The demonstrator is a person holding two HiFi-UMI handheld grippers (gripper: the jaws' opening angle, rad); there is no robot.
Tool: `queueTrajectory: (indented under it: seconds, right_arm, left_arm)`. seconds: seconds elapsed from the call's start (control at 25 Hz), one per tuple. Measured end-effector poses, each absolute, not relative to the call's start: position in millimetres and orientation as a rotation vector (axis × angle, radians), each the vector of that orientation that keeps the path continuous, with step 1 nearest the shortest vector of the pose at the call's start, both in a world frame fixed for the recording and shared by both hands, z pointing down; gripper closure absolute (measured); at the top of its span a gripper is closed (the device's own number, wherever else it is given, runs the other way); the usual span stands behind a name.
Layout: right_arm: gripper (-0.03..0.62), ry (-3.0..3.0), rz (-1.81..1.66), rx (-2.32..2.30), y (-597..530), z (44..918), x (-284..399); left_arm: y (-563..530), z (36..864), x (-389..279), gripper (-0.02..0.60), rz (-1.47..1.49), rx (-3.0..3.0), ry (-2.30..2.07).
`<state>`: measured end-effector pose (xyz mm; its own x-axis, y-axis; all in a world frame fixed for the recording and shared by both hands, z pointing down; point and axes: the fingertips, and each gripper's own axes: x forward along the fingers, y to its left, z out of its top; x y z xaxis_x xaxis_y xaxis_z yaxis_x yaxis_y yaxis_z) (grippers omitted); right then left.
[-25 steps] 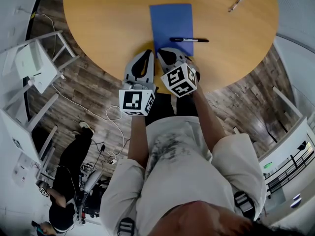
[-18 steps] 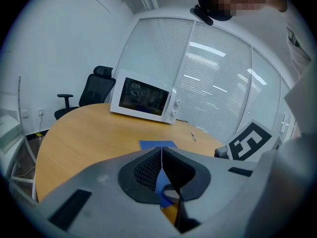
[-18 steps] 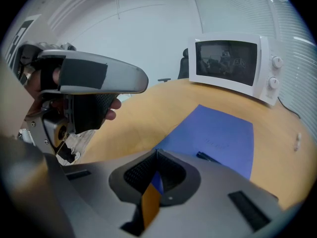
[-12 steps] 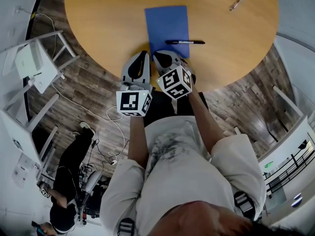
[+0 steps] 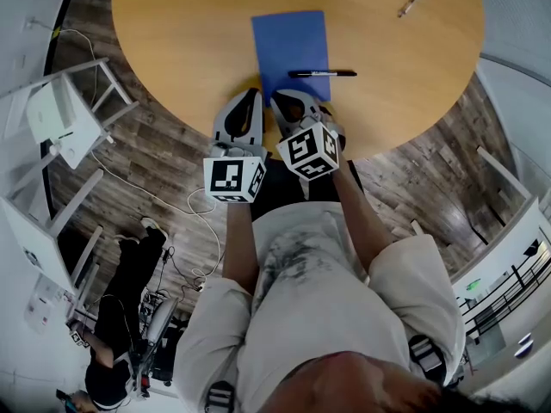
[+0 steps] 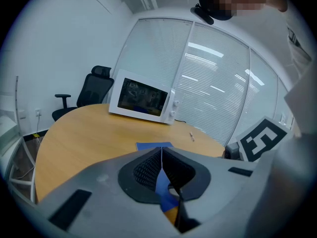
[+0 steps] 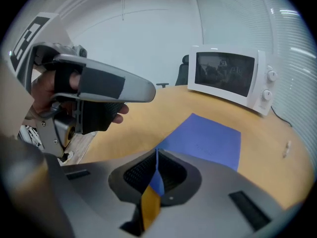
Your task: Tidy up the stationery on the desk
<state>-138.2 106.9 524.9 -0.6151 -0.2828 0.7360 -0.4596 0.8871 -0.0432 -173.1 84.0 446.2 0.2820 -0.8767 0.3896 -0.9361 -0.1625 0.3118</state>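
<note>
From the head view, I stand at a round tan wooden table (image 5: 189,33) with a claw in each hand, both at its near edge. My left claw (image 5: 252,95) and right claw (image 5: 282,96) sit side by side, each with its jaws pressed together on nothing. Just beyond their tips lies a rectangular blue sheet (image 5: 291,46). A slim black marker pen (image 5: 322,73) lies across its near right corner and sticks out past the right edge. A small pale pen (image 5: 412,1) lies well apart, far right. In the left gripper view, my left claw's jaws meet in a thin seam, with the blue sheet (image 6: 153,145) ahead, then a boxy white microwave oven (image 6: 143,101) on the table and a black office chair (image 6: 91,90) behind. In the right gripper view, my right claw's jaws are likewise together and empty, their tips at the blue sheet's (image 7: 205,140) near corner; whether they touch it I cannot tell.
</note>
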Motion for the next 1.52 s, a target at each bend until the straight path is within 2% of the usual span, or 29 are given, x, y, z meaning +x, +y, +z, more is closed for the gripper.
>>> queueTrajectory:
  seconds: [0.64, 0.68, 0.76, 0.92, 1.52]
  right_arm:
    - [0.526, -2.251, 0.111, 0.567, 59, 500, -84]
    - [0.518, -2.244, 0.100, 0.559, 57, 501, -81]
    - [0.453, -2.230, 0.084, 0.544, 55, 504, -76]
    - [0.436, -2.199, 0.058, 0.508, 50, 511, -70]
    - [0.445, -2.107, 0.044, 0.381, 43, 539, -52]
  left_arm:
    - [68, 455, -139, 0.569, 0.177, 2.118, -1.526]
    - [66, 456, -137, 0.569, 0.179, 2.120, -1.521]
    - [64, 457, -133, 0.569, 0.184, 2.121, -1.515]
    - [60, 461, -128, 0.569, 0.192, 2.116, -1.508]
    - [55, 470, -117, 0.569, 0.204, 2.081, -1.519]
